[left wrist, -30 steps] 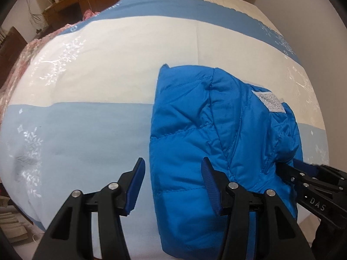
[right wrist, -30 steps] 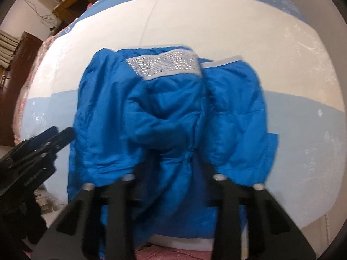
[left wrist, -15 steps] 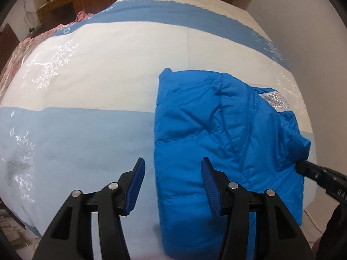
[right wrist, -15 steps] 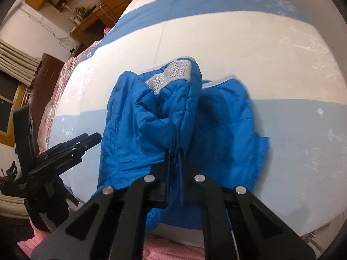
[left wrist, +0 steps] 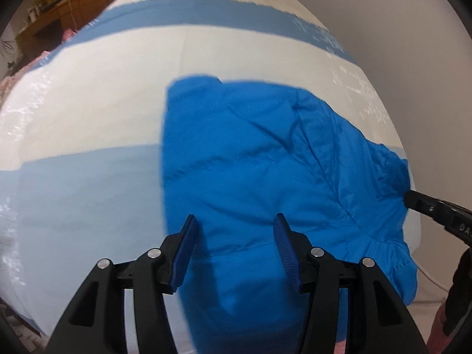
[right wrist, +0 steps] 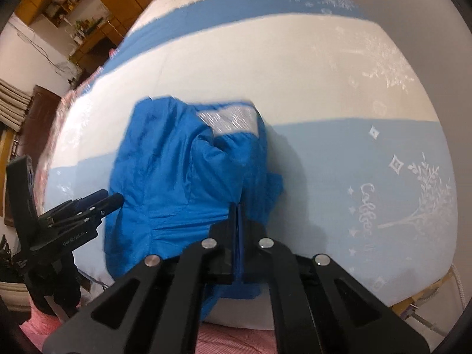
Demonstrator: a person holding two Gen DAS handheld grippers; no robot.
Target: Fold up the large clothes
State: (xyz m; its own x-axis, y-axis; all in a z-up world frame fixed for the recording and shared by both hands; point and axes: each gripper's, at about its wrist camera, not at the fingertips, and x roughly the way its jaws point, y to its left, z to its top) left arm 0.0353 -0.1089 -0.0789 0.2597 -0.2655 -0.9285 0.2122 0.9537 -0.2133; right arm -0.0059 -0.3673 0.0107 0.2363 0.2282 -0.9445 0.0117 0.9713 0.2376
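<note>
A bright blue padded jacket (left wrist: 253, 159) lies on the bed, partly folded, with a silver glitter band (right wrist: 227, 121) at its far end. My left gripper (left wrist: 234, 230) hovers open over the jacket's near part, both blue pads apart and nothing pinched. In the right wrist view the left gripper (right wrist: 97, 203) sits by the jacket's left edge. My right gripper (right wrist: 237, 206) is shut on a raised fold of the jacket (right wrist: 177, 177). In the left wrist view the right gripper (left wrist: 424, 203) shows at the jacket's right edge.
The bed sheet (left wrist: 88, 177) has blue and white bands with white tree prints (right wrist: 421, 194). A pale wall (left wrist: 427, 59) runs along the right side. Wooden furniture (right wrist: 97, 3) stands at the far left. Pink bedding (right wrist: 236, 339) lies below the bed's near edge.
My right gripper closed on a fold of the jacket and carried it over toward the left, bunching the cloth. My left gripper slid right, so both its fingers now hang over the jacket.
</note>
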